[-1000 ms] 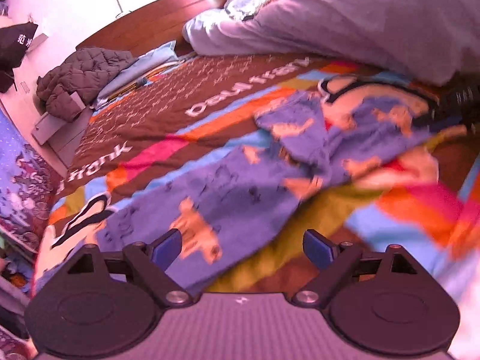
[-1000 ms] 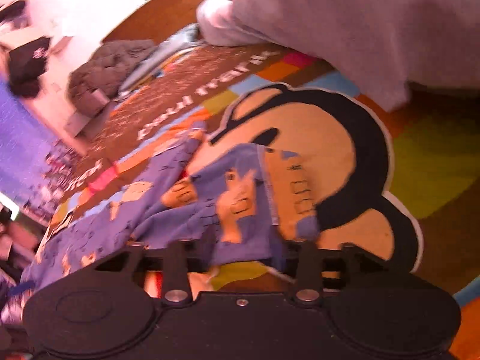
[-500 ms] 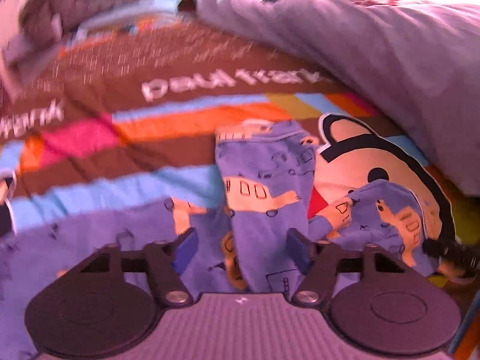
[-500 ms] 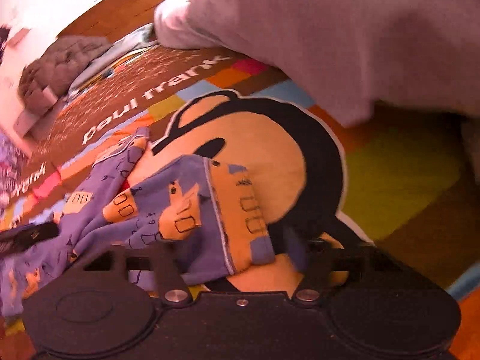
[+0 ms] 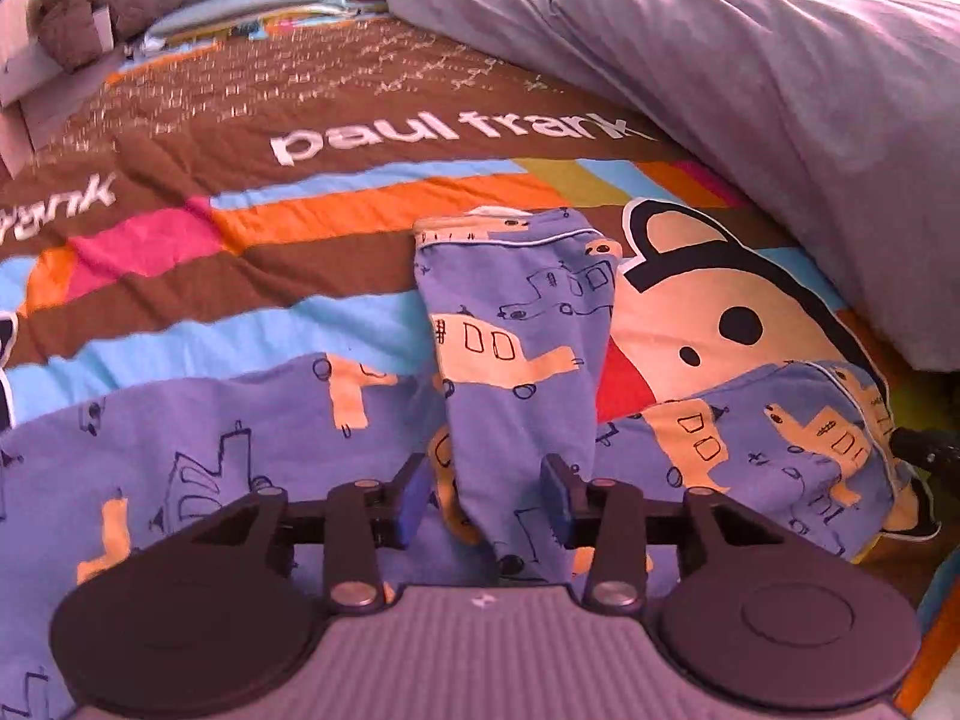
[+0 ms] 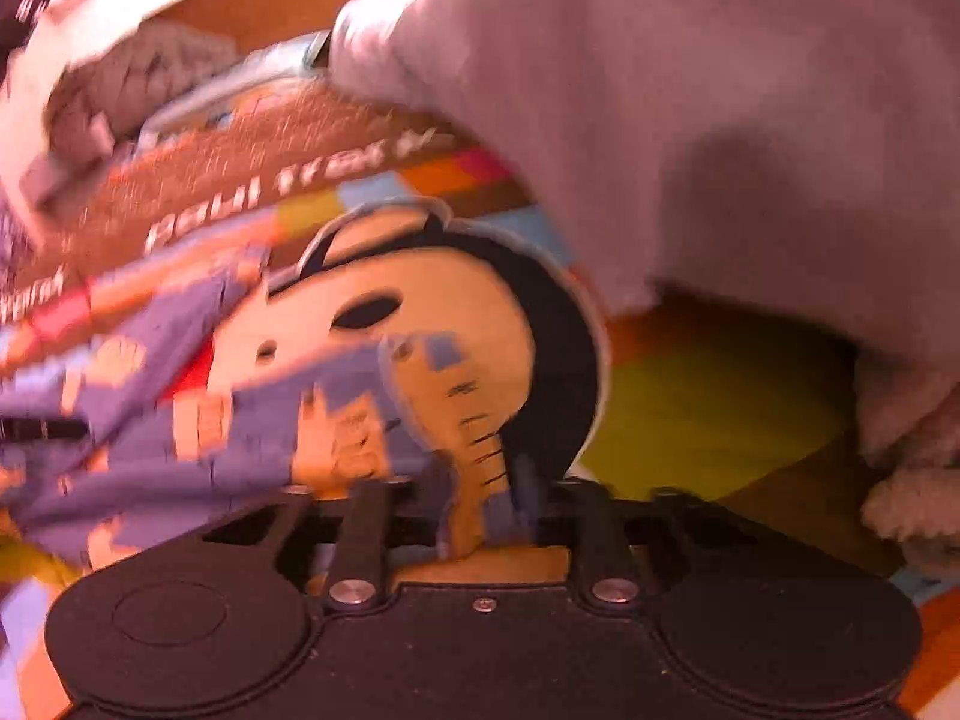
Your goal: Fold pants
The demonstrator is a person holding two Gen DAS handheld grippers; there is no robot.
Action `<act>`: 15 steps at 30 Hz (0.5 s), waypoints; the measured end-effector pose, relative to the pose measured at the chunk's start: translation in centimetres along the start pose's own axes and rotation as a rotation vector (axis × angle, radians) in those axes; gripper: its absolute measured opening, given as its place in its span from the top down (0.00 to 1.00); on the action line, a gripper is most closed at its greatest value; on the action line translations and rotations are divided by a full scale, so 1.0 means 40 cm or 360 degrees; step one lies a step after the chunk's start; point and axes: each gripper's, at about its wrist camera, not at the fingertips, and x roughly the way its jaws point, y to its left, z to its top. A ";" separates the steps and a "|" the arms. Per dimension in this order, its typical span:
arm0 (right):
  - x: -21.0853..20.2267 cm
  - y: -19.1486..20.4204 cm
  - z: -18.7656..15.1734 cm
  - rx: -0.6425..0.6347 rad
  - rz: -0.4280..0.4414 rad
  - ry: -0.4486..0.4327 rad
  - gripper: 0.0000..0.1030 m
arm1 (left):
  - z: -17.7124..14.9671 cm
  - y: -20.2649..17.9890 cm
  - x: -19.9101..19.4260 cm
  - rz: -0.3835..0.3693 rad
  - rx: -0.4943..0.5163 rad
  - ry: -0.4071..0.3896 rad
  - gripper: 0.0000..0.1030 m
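Here: pants (image 5: 516, 360) spread on bed (image 5: 360, 138). One leg between closing jaws of left hand-held gripper (image 5: 486, 498), right pad touching cloth, left pad apart. Other leg's cuff between opening jaws of right hand-held gripper (image 6: 480, 504); contact blurred.

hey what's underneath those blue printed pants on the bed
The pants lie on a colourful striped bedspread with a cartoon monkey face. Its red mouth shows between the two cuffs; the lower face and the stripes beneath the fabric are covered.
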 end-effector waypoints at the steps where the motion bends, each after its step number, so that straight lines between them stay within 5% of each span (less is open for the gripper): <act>1: -0.011 -0.003 0.002 0.0002 -0.0044 -0.0052 0.38 | 0.003 0.008 0.004 -0.0028 -0.0040 0.0018 0.56; 2: -0.020 -0.001 0.002 -0.0006 -0.0074 -0.0087 0.27 | 0.005 0.018 0.006 -0.0050 -0.0082 0.0030 0.56; 8: -0.019 0.084 0.000 -0.0310 0.0055 -0.0175 0.23 | -0.008 0.089 -0.005 -0.0153 -0.0232 0.0037 0.51; 10: 0.005 0.132 0.037 -0.0430 0.0145 -0.0179 0.23 | -0.033 0.101 -0.020 -0.0186 -0.0181 -0.0027 0.62; 11: 0.029 0.168 0.073 -0.0497 0.0231 -0.0154 0.23 | -0.047 0.104 -0.025 -0.0178 -0.0160 -0.0075 0.79; 15: 0.173 0.332 0.238 -0.0582 0.0658 0.0094 0.52 | -0.072 0.127 -0.007 -0.0284 -0.0214 -0.0057 0.89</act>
